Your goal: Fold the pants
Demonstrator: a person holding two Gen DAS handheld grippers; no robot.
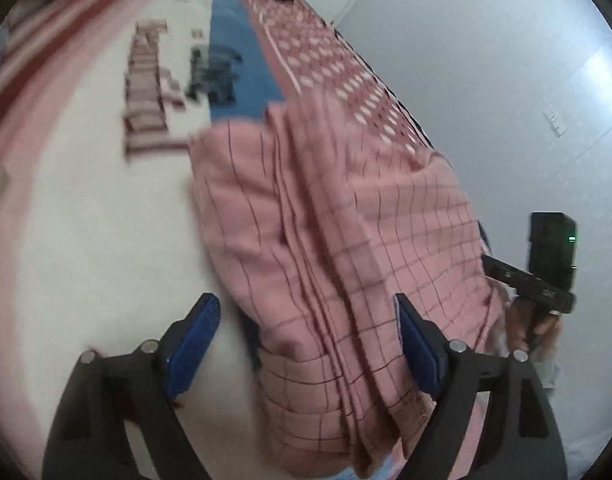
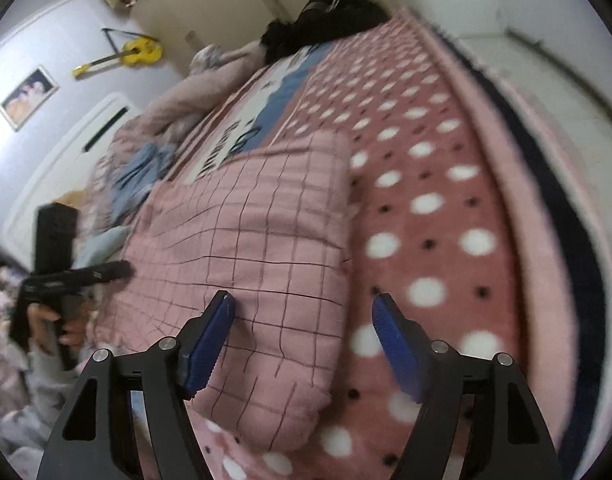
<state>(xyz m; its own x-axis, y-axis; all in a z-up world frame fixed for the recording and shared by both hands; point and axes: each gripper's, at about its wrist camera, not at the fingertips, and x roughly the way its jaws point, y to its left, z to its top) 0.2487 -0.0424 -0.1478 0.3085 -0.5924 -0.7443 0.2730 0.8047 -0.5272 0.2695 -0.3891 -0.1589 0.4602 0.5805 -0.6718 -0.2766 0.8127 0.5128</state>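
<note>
Item: pink pants (image 2: 249,248), soft fabric with a thin dark grid. We record them lying on the bed, folded into a thick oblong bundle. In the right wrist view the top face is fairly flat, and the right edge is a rounded fold bordering the polka-dot blanket (image 2: 426,240). In the left wrist view (image 1: 326,240) several stacked layer edges run lengthwise down the middle as narrow ridges.

Left gripper (image 1: 308,340): we find its blue pads well apart, straddling the near end of the bundle; the right pad sits against or just beside the cloth, and no pinch shows.

Right gripper (image 2: 301,344): fingers apart, hovering over the bundle's right edge, one pad over the fabric, the other over the blanket; nothing clamped.

Hard to make out: the lettering printed on the white part of the bedcover (image 1: 85,200) is blurred. The bundle's near end is cut off behind the gripper arms. Each view shows the opposite gripper only in part, with a hand (image 2: 65,320) on its handle.
</note>
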